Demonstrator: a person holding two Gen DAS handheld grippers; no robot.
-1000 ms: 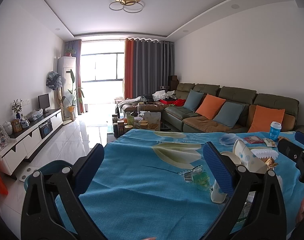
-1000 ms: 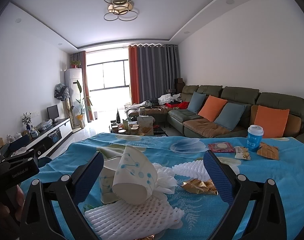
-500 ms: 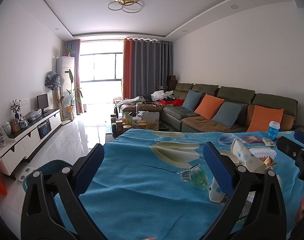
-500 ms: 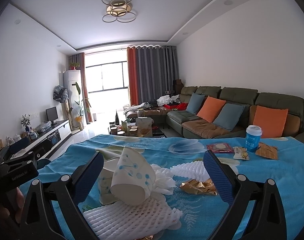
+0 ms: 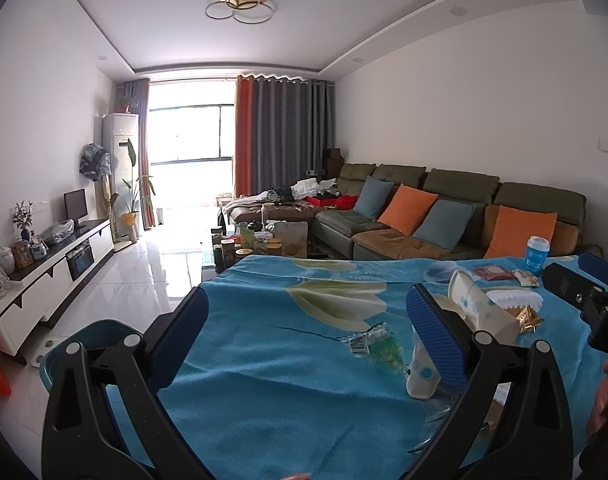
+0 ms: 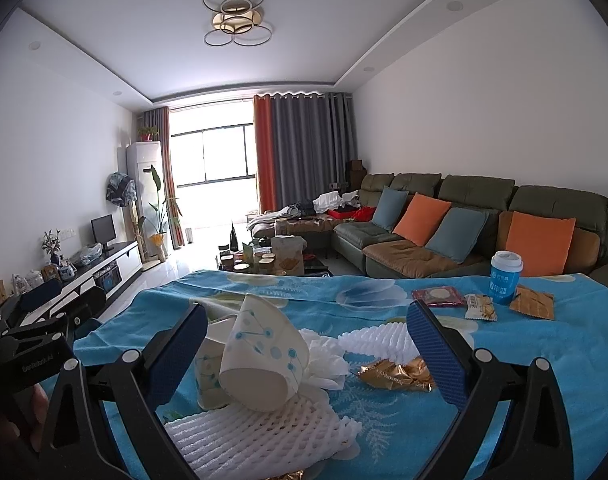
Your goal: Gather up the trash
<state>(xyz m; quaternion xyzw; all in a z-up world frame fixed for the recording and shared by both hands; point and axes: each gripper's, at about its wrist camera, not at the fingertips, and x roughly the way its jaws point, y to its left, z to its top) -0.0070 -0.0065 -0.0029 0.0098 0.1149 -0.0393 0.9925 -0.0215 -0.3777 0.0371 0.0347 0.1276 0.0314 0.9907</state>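
Trash lies on a table under a blue flowered cloth [image 6: 384,292]. In the right wrist view, white paper cups [image 6: 259,356] with blue dots lie tipped over on a white foam net [image 6: 259,436], beside crumpled tissue [image 6: 324,356], a second foam net [image 6: 380,340] and a gold wrapper [image 6: 396,372]. My right gripper [image 6: 308,352] is open just above them, holding nothing. In the left wrist view my left gripper [image 5: 308,336] is open over bare cloth. A clear crumpled wrapper [image 5: 372,342] and the paper cups [image 5: 472,304] lie by its right finger.
A blue lidded cup [image 6: 504,276], a red packet [image 6: 438,296] and snack wrappers [image 6: 532,302] sit at the table's far right. A teal bin [image 5: 83,344] stands on the floor left of the table. A sofa [image 6: 484,220] and cluttered coffee table [image 6: 271,256] lie beyond.
Both views have shifted only slightly; the left view has drifted a little, so the cups sit a touch further left. Both grippers stay open and nothing on the table has moved.
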